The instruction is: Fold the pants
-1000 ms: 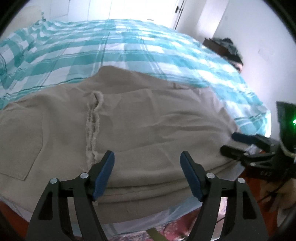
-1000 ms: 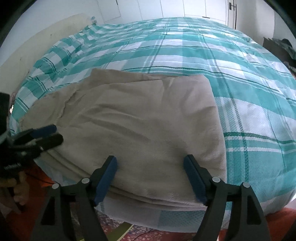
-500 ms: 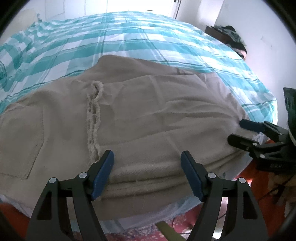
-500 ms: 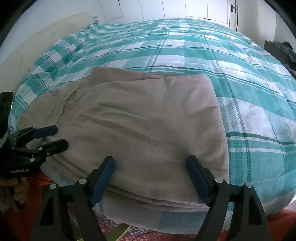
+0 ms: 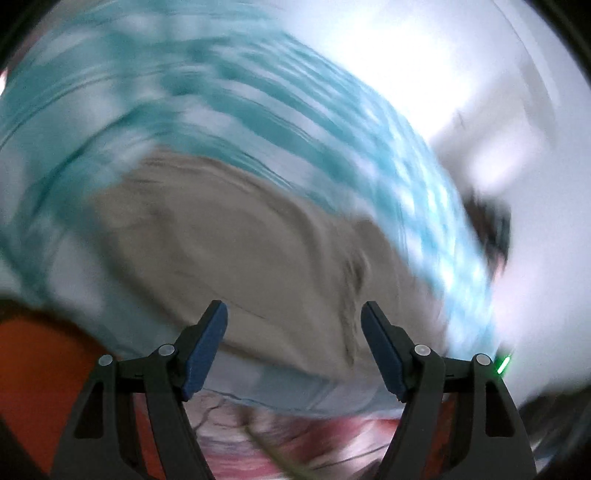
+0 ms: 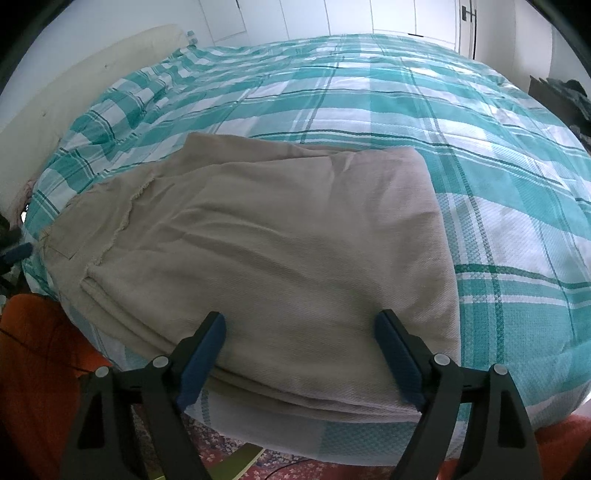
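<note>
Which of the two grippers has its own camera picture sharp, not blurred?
The right gripper: its view shows the folded beige pants crisply, while the left gripper view is smeared.

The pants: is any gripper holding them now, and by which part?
Nothing is held. The pants lie folded on the bed; the right gripper and left gripper are open.

Bed (image 6: 369, 92): wide, covered by a teal-and-white plaid spread, rumpled toward the far left corner. Headboard (image 6: 74, 85): cream, padded, along the left side. Wardrobe doors (image 6: 332, 18): white, panelled, behind the bed. Wall (image 6: 528, 44): white, at right. Dark furniture piled with clothes (image 6: 565, 96): far right edge. Rug (image 6: 258, 465): red, floral, on the floor below the near bed edge. Daylight, bright and even; left wrist view motion-blurred.
</note>
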Action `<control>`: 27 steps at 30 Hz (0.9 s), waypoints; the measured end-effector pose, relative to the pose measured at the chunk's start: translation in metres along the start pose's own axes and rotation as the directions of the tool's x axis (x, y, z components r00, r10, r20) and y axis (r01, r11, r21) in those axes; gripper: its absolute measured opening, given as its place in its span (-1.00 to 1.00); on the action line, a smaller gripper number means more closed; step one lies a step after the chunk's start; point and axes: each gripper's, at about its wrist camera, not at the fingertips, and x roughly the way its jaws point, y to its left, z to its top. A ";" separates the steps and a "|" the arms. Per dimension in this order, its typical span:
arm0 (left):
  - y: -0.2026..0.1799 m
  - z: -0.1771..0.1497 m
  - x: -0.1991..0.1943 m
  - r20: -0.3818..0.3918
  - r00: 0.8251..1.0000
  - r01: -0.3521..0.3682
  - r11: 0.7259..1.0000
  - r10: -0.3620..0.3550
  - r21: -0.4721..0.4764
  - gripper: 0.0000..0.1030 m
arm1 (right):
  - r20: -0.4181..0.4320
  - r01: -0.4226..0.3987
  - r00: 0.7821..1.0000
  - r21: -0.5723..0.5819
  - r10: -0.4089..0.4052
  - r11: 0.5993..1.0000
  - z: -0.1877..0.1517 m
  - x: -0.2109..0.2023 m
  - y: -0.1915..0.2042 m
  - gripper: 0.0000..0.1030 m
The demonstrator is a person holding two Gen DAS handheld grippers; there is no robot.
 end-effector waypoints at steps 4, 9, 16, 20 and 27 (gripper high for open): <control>0.071 0.013 -0.019 0.056 0.997 0.064 0.961 -0.051 -0.269 0.47 | 0.001 -0.005 1.000 0.011 0.005 1.000 0.000 0.000 -0.001 0.64; 0.094 0.011 0.009 0.025 1.000 0.020 0.951 -0.013 -0.308 0.41 | 0.002 -0.004 1.000 0.009 0.004 1.000 0.000 0.000 -0.001 0.64; 0.107 0.015 0.044 0.078 0.997 0.037 0.933 -0.010 -0.359 0.17 | 0.007 -0.001 1.000 0.005 0.001 1.000 0.000 0.000 -0.001 0.64; 0.108 0.015 0.047 0.094 0.995 0.013 0.946 0.018 -0.324 -0.55 | 0.007 0.000 1.000 0.004 0.000 1.000 0.000 0.000 -0.001 0.66; 0.114 0.011 0.047 0.090 0.995 0.001 0.938 0.033 -0.346 -0.36 | 0.011 -0.002 1.000 0.001 0.002 1.000 0.000 0.000 -0.002 0.68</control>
